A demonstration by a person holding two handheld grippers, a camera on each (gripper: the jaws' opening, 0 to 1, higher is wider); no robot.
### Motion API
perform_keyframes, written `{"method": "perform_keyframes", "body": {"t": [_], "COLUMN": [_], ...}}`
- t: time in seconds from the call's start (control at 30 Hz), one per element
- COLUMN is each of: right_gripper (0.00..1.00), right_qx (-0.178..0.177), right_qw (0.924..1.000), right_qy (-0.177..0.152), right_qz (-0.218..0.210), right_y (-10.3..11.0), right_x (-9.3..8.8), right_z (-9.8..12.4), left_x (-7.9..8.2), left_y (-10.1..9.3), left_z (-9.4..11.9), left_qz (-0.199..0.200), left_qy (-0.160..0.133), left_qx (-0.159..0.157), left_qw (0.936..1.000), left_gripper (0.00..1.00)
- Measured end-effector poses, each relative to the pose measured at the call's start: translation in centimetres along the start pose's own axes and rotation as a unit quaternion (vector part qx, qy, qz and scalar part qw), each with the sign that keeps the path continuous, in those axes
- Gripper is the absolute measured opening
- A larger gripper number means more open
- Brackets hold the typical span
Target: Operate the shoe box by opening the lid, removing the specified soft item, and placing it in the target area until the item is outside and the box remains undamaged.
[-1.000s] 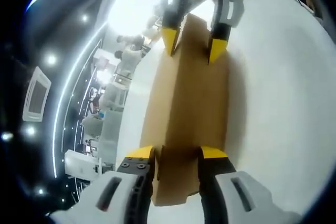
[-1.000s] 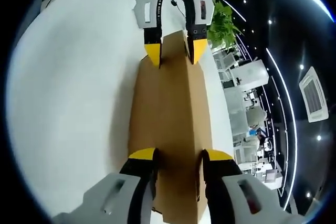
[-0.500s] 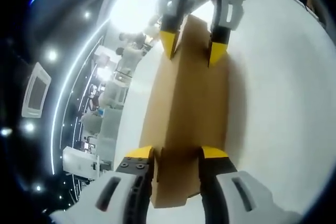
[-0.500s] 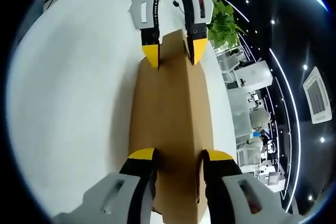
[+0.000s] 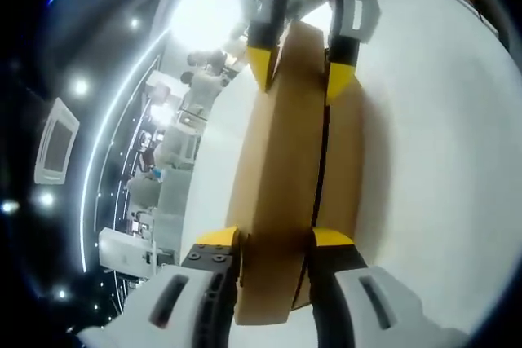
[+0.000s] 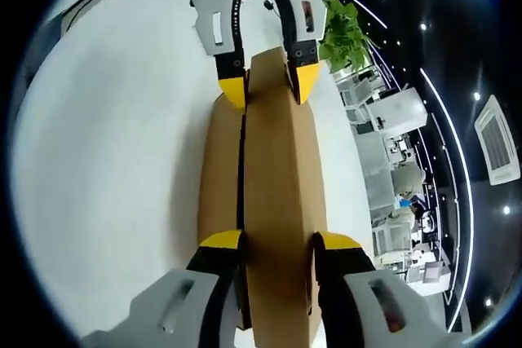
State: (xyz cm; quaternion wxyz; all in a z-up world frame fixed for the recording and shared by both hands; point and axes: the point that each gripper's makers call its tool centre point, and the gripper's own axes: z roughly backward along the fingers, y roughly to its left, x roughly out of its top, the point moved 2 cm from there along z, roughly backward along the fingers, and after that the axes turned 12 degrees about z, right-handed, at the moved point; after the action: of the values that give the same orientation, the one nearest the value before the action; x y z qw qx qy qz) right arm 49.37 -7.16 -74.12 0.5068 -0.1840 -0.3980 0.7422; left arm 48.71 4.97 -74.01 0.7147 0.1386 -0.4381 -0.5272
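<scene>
We pinch the shoe box lid (image 5: 281,160) at opposite ends with left gripper (image 5: 273,242) and right gripper (image 6: 273,242), a dark gap showing above the box (image 6: 220,160) on the white table (image 6: 106,160).

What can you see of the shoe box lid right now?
The lid is plain brown cardboard, long and narrow, unprinted. It is lifted off the box base along one long side, where a dark gap runs the length of the box. The right gripper pinches one short end; the left gripper holds the opposite end. The box sits on a white table. No tears or creases show. The gap is too dark to show any contents.
</scene>
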Motion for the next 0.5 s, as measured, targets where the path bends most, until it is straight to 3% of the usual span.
{"method": "perform_keyframes", "body": {"t": [0.5], "right_gripper": [0.31], "right_qx": [-0.007], "right_qw": [1.0000], "right_qy": [0.001], "right_qz": [-0.004], "right_y": [-0.52], "right_x": [0.31], "right_z": [0.52], "left_x": [0.39], "left_y": [0.76], "left_z": [0.10], "left_qz": [-0.002], "left_qy": [0.003], "left_qx": [0.007], "left_qw": [1.0000], "left_gripper": [0.33]}}
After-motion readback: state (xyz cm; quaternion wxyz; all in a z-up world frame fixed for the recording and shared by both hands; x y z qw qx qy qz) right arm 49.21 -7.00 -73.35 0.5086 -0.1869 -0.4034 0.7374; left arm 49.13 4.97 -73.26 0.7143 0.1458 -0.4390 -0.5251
